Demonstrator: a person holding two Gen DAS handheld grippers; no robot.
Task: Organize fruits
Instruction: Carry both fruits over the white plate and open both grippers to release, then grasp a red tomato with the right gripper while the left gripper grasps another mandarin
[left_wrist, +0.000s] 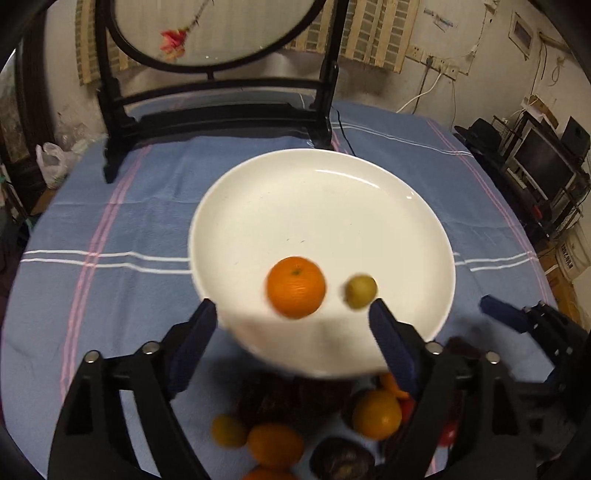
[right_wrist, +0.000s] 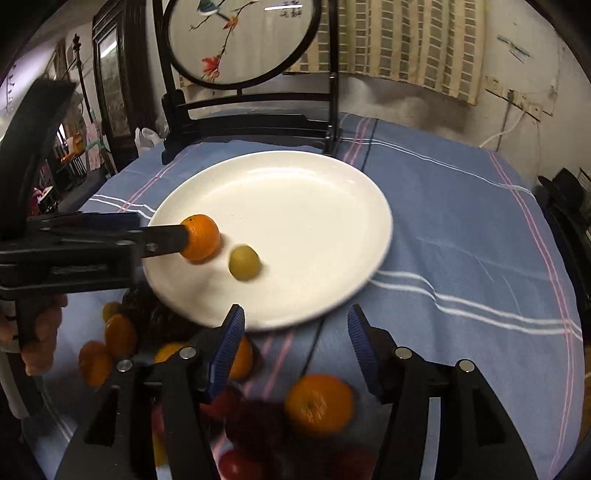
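both wide open: left claw (left_wrist: 291, 317) flanks the orange (left_wrist: 296, 287) on the plate (left_wrist: 332, 206), right claw (right_wrist: 295, 332) empty.

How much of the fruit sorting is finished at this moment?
Done: an orange and a small green fruit lie on the plate. In hand: nothing; the left hand-held gripper and the right hand-held gripper are both open. Left: the fruit pile on the cloth near the plate.

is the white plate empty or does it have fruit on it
Not empty: the white plate holds an orange and a small green fruit.
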